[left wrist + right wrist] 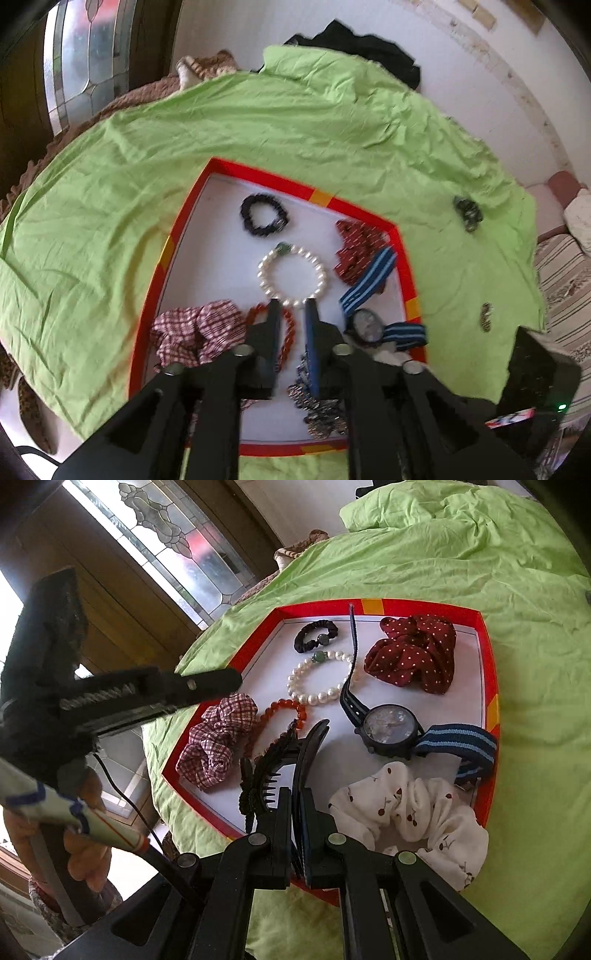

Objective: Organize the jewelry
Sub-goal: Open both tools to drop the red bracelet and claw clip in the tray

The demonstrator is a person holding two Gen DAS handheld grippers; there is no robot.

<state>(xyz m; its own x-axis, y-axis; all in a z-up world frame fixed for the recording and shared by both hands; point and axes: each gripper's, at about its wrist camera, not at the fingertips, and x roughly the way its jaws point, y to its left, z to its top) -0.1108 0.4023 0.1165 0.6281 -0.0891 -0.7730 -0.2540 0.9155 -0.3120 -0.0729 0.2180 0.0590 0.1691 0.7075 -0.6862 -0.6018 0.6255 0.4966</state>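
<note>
Here right gripper [297, 794] (tilted downward) pinches black hair claw [273, 775].

Daylight from the leaded window [177, 550] glares; left view motion-blurred, both bent and dark at fisheye edges.

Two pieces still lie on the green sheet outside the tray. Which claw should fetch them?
Left claw, probably: it looks empty, open over the tray. The right claw is shut on a black hair clip.
</note>
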